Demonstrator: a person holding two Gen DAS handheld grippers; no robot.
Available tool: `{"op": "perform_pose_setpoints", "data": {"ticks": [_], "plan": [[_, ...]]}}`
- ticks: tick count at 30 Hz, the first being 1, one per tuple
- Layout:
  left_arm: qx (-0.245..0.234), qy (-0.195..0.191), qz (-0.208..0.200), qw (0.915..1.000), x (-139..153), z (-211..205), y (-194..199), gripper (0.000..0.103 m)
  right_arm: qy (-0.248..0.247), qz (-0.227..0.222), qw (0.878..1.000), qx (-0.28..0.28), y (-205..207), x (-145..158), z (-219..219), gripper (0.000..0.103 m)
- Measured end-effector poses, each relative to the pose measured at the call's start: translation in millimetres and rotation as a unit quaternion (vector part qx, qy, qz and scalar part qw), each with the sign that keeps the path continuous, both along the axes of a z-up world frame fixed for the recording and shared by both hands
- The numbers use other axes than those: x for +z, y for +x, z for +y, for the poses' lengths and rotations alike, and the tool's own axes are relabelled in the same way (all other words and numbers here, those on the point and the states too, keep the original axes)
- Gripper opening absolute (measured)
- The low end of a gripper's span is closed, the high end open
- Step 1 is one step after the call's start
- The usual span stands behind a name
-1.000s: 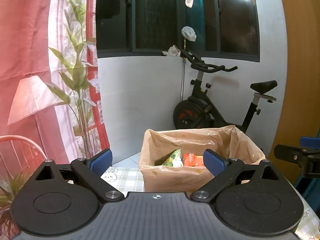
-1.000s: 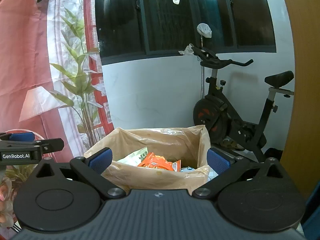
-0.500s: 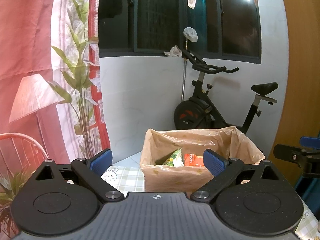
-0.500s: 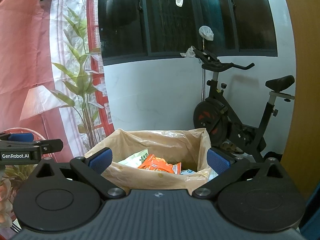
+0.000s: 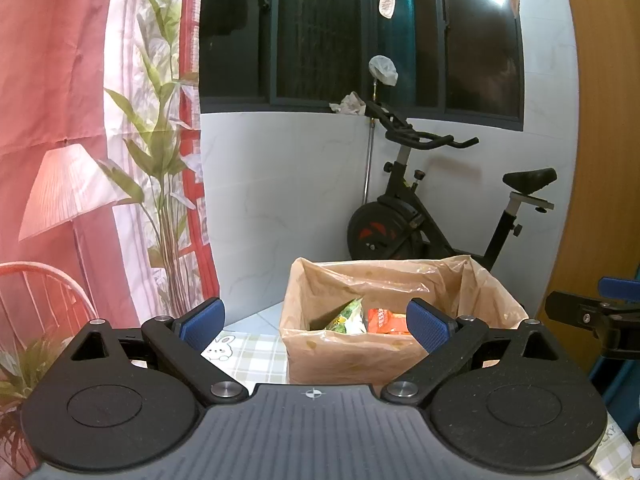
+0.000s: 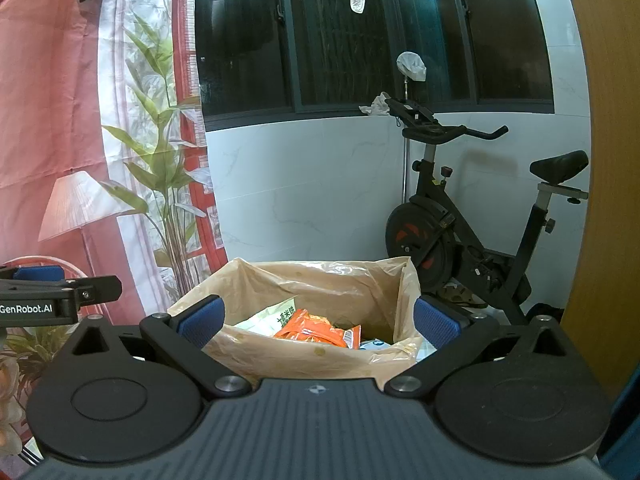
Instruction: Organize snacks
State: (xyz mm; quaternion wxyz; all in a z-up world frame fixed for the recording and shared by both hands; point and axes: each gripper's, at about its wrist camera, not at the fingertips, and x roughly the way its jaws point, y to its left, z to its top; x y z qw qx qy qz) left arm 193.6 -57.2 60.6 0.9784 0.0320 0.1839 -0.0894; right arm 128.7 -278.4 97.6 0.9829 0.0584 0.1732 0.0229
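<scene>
Two tools, and little has changed over the last second: both views have tilted down and shifted only slightly, so the box sits a touch lower between the fingers, and its contents lie as they did.

The left tool [image 5: 316,322] is spread wide — its blue pads [image 5: 202,318] stand well apart, hold nothing and touch nothing. The right tool [image 6: 318,322] is spread just as wide and is equally empty; its right pad [image 6: 434,322] appears beside the box's right wall, though whether it touches the liner cannot be told.

The box [image 5: 344,354], lined with a tan plastic bag, stands on the checked cloth of the bench [image 5: 250,356], towards its far edge. Inside lie the snacks: a green packet [image 5: 346,316] leaning against an orange packet [image 5: 386,316]. From the right view the orange packet [image 6: 316,328] rests on top, with a white-and-green packet [image 6: 272,318] behind it on the left and a pale blue one [image 6: 374,345] at the right wall.

Each tool shows at the edge of the other's view, so they hang side by side on the near side of the box. An exercise bike [image 5: 420,216] stands behind, against the white wall.
</scene>
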Motion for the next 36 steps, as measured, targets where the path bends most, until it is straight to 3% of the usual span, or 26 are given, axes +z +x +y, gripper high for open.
{"op": "perform_pose_setpoints", "data": {"ticks": [36], "plan": [[0.001,-0.010,-0.002,0.9999,0.3,2.0,3.1,0.099,-0.002,0.000,1.000,-0.001,0.8,-0.1,-2.5,0.103]]}}
